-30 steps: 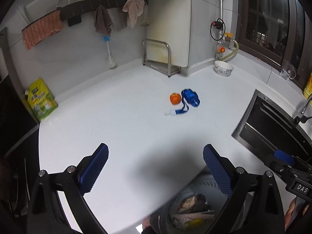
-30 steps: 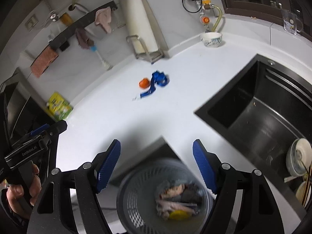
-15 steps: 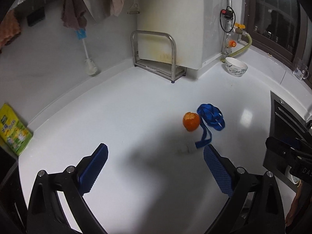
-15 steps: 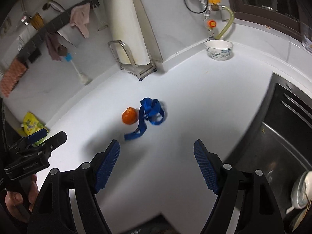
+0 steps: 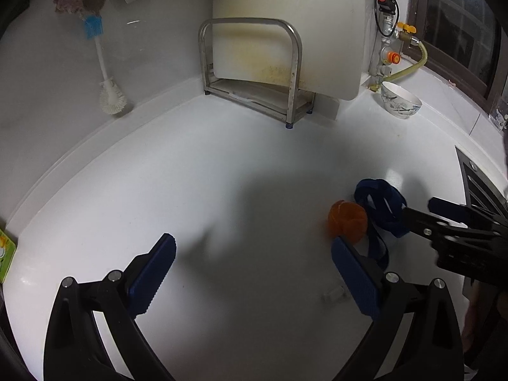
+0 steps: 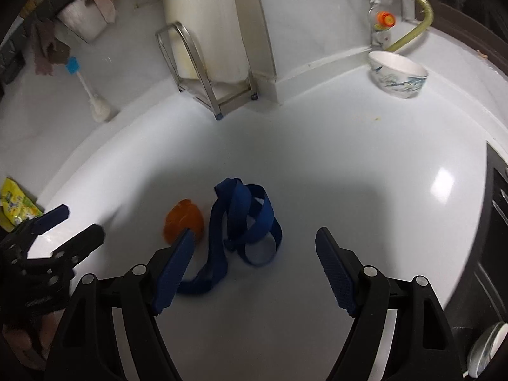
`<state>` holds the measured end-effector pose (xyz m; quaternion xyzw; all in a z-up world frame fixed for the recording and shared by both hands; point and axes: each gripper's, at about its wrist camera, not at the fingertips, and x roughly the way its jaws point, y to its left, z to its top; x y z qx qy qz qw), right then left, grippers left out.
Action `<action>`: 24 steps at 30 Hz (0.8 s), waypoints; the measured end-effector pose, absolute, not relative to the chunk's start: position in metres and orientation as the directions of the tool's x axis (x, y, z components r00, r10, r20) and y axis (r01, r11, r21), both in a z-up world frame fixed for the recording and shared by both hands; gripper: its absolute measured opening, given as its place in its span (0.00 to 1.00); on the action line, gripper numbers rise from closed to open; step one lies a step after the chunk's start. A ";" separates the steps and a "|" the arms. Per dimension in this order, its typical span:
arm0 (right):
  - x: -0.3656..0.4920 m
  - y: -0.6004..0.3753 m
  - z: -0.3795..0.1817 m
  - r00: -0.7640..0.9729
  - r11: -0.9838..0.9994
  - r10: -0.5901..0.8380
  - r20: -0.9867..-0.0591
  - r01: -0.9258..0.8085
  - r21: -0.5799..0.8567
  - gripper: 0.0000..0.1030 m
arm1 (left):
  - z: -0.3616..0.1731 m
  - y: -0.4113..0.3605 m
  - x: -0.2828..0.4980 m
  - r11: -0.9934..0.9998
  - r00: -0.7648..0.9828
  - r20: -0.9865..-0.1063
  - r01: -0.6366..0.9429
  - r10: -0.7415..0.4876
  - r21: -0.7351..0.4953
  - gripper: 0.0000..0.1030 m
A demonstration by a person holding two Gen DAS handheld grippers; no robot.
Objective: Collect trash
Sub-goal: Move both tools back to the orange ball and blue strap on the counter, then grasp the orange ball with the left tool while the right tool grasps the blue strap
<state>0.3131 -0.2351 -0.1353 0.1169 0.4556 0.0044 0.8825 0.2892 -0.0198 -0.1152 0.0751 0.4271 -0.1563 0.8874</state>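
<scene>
Closer in now on both views than half a second back: orange peel [image 6: 183,222] and blue strap [image 6: 244,219] loom much larger, and the mesh bin seen a second ago is out of frame. Right gripper [image 6: 252,268] hovering over the strap, jaws wide apart, nothing held. Left gripper [image 5: 254,276] also spread wide and empty, aimed at bare white counter [image 5: 197,165], with the peel just off its right finger.

Step in hand: approach for the next pickup, no grasp yet. Strap lying in loose loops on the counter, touching or nearly touching the peel on its left side. Strap's tail running back under the right gripper's left finger. Small pale clip or tag [image 5: 333,293] near the strap's end in the left view, too blurred to name for sure.

Next move, as a judgement: drop the right gripper onto the bunched loops, close on the thickest fold so the whole strap lifts, then carry to the bin. Peel probably left for the left gripper, which needs shifting right to straddle it.

Count: one peel, one strap, one pale bit, one patterned bowl [image 6: 398,74] by the back wall, one dish brush [image 5: 108,85], one metal rack [image 5: 254,63] holding one white board.
</scene>
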 end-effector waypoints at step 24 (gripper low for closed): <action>0.323 -0.242 -0.146 0.600 0.957 0.125 -0.790 0.136 0.255 0.11 | -0.131 -0.039 0.299 0.921 0.532 -0.797 0.383 -0.286 -0.075 0.94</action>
